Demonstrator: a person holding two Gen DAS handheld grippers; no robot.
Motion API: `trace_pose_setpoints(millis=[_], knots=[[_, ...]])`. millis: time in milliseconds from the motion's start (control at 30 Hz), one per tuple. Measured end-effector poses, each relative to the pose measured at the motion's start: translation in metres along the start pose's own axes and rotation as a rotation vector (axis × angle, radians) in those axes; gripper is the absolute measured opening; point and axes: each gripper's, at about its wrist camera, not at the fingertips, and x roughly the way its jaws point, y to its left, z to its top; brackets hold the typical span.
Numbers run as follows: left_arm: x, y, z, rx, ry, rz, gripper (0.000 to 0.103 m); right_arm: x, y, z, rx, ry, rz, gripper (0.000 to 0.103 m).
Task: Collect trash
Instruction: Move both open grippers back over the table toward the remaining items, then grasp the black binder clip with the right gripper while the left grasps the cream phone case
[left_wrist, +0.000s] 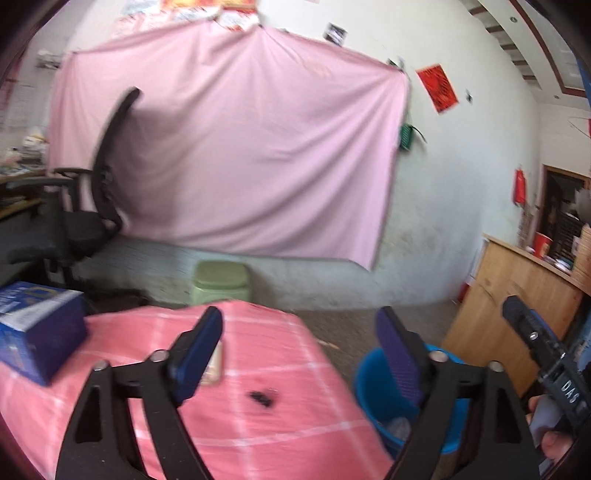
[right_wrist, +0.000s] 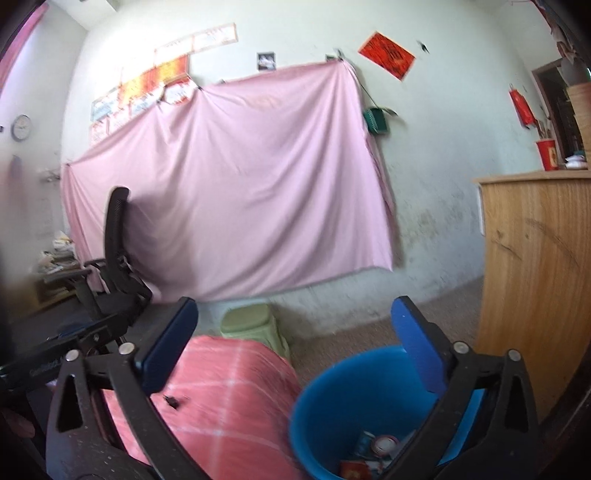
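Both tongs, left (left_wrist: 299, 347) and right (right_wrist: 295, 343), open and empty; small black scrap (left_wrist: 263, 398) left of round blue plastic bucket (right_wrist: 332, 391), nearer left tongs.

Blue bin (right_wrist: 332, 398) bottom cut off; dark speck (left_wrist: 263, 398) on tablecloth too blurred.

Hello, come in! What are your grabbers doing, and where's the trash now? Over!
Left gripper and right gripper: jaws open, nothing held. Trash lies inside blue bucket. Small dark scrap on pink tablecloth. Nothing blocking.
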Motion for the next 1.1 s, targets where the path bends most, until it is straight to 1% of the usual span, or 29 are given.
trace_pose_setpoints(millis=[33, 67, 133, 200, 367, 500, 633, 767, 867, 967, 1100], knots=[[-0.009, 0.008, 0.0, 0.001, -0.03, 0.025, 0.087, -0.001, 0.004, 0.0, -0.002, -0.011, 0.008, 0.103], [-0.013, 0.014, -0.002, 0.004, -0.046, 0.042, 0.095, -0.002, 0.01, 0.001, -0.004, -0.022, 0.018, 0.103], [-0.024, 0.027, -0.004, 0.006, -0.083, 0.098, 0.101, -0.002, 0.024, 0.001, -0.017, -0.042, 0.034, 0.103], [-0.034, 0.041, -0.008, -0.001, -0.121, 0.131, 0.101, -0.002, 0.039, 0.0, -0.041, -0.059, 0.056, 0.103], [-0.046, 0.076, -0.012, -0.02, -0.145, 0.193, 0.101, -0.001, 0.075, -0.006, -0.108, -0.072, 0.099, 0.103], [-0.056, 0.107, -0.019, -0.033, -0.171, 0.23, 0.101, 0.002, 0.103, -0.014, -0.158, -0.086, 0.128, 0.103], [-0.067, 0.129, -0.027, -0.026, -0.184, 0.261, 0.101, 0.007, 0.126, -0.023, -0.202, -0.079, 0.151, 0.103], [-0.066, 0.144, -0.034, -0.018, -0.162, 0.284, 0.101, 0.021, 0.143, -0.033, -0.252, -0.033, 0.177, 0.103], [-0.061, 0.153, -0.038, -0.016, -0.128, 0.282, 0.101, 0.035, 0.155, -0.042, -0.294, 0.028, 0.176, 0.103], [-0.05, 0.159, -0.039, -0.009, -0.096, 0.286, 0.101, 0.051, 0.159, -0.05, -0.309, 0.104, 0.167, 0.103], [-0.036, 0.166, -0.041, -0.009, -0.041, 0.276, 0.101, 0.077, 0.161, -0.066, -0.339, 0.253, 0.155, 0.103]])
